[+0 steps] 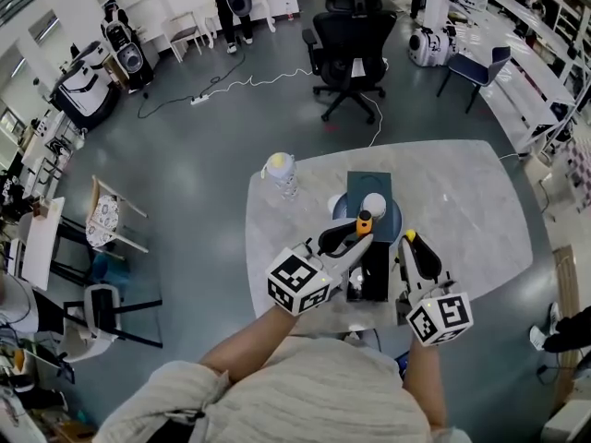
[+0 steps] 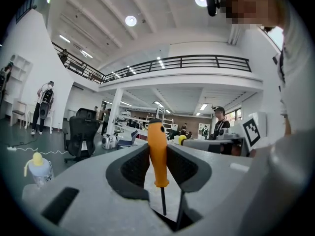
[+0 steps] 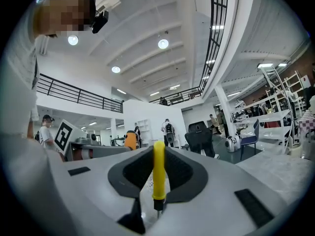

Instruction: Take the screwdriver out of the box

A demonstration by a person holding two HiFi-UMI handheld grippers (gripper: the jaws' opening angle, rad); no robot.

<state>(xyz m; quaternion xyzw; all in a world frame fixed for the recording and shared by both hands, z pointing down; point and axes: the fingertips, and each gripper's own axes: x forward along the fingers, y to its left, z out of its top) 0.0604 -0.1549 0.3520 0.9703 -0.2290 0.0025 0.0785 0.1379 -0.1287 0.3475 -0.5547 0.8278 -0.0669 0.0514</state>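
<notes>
Tabletop (image 1: 462, 210): pale, marbled surface with rounded corners, standing on a grey floor (image 1: 203, 173). Resting on it are a small clear bottle (image 1: 281, 173) with a yellowish cap near the far left corner, a dark green box (image 1: 369, 185) mid-surface, and a black box (image 1: 377, 268) toward the near edge.

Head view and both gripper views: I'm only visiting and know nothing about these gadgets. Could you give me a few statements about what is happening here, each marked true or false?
1. The left gripper clamps an orange-handled screwdriver between its fingers. True.
2. The right gripper holds nothing. False: it grips a yellow-handled screwdriver.
3. Both screwdrivers are held handle up, metal shaft down. True.
4. The office chair beyond the table is red. False: it is black.
5. The bottle lies on the floor. False: it stands upright on the table.
</notes>
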